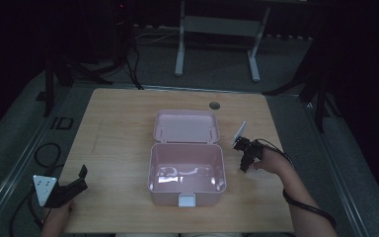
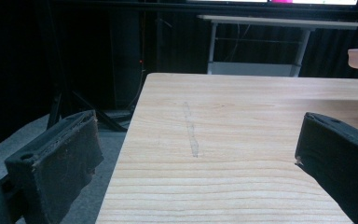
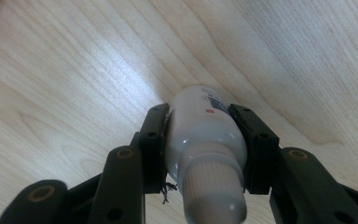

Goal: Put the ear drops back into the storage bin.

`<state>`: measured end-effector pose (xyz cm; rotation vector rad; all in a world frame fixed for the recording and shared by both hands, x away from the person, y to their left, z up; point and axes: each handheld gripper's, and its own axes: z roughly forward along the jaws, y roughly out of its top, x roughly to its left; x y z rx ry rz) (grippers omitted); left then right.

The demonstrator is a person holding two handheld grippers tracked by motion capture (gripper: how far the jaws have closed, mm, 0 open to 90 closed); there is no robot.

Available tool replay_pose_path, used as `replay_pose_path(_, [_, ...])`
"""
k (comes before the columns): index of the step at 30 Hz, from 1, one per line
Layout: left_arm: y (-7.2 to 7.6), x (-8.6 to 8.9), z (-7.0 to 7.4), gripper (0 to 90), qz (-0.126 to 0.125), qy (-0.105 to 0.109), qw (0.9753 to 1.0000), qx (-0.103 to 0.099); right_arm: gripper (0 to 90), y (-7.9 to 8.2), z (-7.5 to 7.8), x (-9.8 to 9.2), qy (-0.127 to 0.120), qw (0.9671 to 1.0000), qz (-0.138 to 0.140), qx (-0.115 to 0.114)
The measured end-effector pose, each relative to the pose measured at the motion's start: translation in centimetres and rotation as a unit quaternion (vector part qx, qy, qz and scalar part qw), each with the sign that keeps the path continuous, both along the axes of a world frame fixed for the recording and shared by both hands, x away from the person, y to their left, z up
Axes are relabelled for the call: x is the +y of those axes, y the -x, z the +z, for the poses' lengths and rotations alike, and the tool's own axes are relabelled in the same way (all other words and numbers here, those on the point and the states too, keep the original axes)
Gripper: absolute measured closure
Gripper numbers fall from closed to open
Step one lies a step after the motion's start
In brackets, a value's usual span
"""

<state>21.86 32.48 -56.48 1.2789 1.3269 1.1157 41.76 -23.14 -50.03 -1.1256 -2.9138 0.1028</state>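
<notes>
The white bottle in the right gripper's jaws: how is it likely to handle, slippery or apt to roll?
The white bottle looks smooth and glossy, so it may slip between the right gripper jaws. Its round body would probably roll if laid on the table. The ribbed cap likely offers better purchase.

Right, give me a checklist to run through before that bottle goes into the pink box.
1. Right gripper shut on the white bottle, jaws on both sides: ok.
2. Bottle centred between the jaws, cap toward the camera: ok.
3. Pink box open, lid folded back: ok.
4. Inside of the box free of objects: cannot tell, glare on the floor.
5. Left gripper open and apart from the box: ok.
6. Table between bottle and box free: ok.
</notes>
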Motion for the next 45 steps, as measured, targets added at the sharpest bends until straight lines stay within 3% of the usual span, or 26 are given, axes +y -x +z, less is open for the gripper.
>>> replay_pose_path(6, [0.0,0.0,0.0,0.4,0.000,-0.001,1.0000,0.000,59.4,1.0,0.6,0.1,-0.007,0.9984,0.057,0.005])
replay_pose_path(10, [0.0,0.0,0.0,0.4,0.001,-0.001,1.0000,0.001,59.5,1.9,0.9,0.0,-0.010,0.9942,0.106,0.017])
replay_pose_path(14, [0.0,0.0,0.0,0.4,0.001,-0.002,1.0000,0.001,59.5,2.8,1.3,0.0,-0.013,0.9880,0.152,0.026])
replay_pose_path(18, [0.0,0.0,0.0,0.4,0.001,-0.002,1.0000,0.001,59.5,3.2,1.6,0.0,-0.015,0.9847,0.172,0.023])
replay_pose_path(19, [0.0,0.0,0.0,0.4,0.001,-0.002,1.0000,0.001,59.5,3.6,1.8,0.1,-0.005,0.9806,0.195,0.020])
replay_pose_path(21, [0.0,0.0,0.0,0.4,0.001,-0.002,1.0000,0.001,59.6,3.9,1.9,0.1,0.003,0.9781,0.207,0.014])
replay_pose_path(24, [0.0,0.0,0.0,0.4,0.001,-0.001,1.0000,0.001,59.6,4.6,2.3,0.2,0.006,0.9695,0.245,0.003])
replay_pose_path(25, [0.0,0.0,0.0,0.4,0.001,-0.001,1.0000,0.001,59.5,4.9,2.4,0.2,0.002,0.9654,0.261,0.001])
replay_pose_path(26, [0.0,0.0,0.0,0.4,0.001,-0.001,1.0000,0.001,59.5,5.4,2.5,0.2,-0.004,0.9588,0.284,0.002])
replay_pose_path(27, [0.0,0.0,0.0,0.4,0.001,-0.001,1.0000,0.001,59.6,5.6,2.6,0.3,-0.005,0.9557,0.294,-0.001])
replay_pose_path(28, [0.0,0.0,0.0,0.4,0.001,-0.001,1.0000,0.001,59.6,5.6,2.6,0.3,-0.005,0.9557,0.294,-0.001])
replay_pose_path(29, [0.0,0.0,0.0,0.4,0.001,-0.001,1.0000,0.001,59.5,6.2,2.6,0.4,-0.004,0.9472,0.321,0.001])
replay_pose_path(30, [0.0,0.0,0.0,0.4,0.001,-0.001,1.0000,0.001,59.5,6.2,2.6,0.4,-0.004,0.9472,0.321,0.001])
replay_pose_path(31, [0.0,0.0,0.0,0.4,0.002,-0.001,1.0000,0.001,59.5,6.7,2.5,0.5,0.005,0.9426,0.334,0.005])
replay_pose_path(32, [0.0,0.0,0.0,0.4,0.002,-0.001,1.0000,0.001,59.5,6.7,2.5,0.5,0.005,0.9426,0.334,0.005])
replay_pose_path(33, [0.0,0.0,0.0,0.4,0.002,-0.001,1.0000,0.001,59.6,7.1,2.5,0.5,0.015,0.9375,0.348,0.008])
replay_pose_path(39, [0.0,0.0,0.0,0.4,0.002,-0.002,1.0000,0.002,59.6,8.0,2.6,0.6,0.028,0.9274,0.373,0.005])
replay_pose_path(45, [0.0,0.0,0.0,0.4,0.002,-0.002,1.0000,0.002,59.6,8.4,3.1,0.8,0.028,0.9230,0.384,0.002])
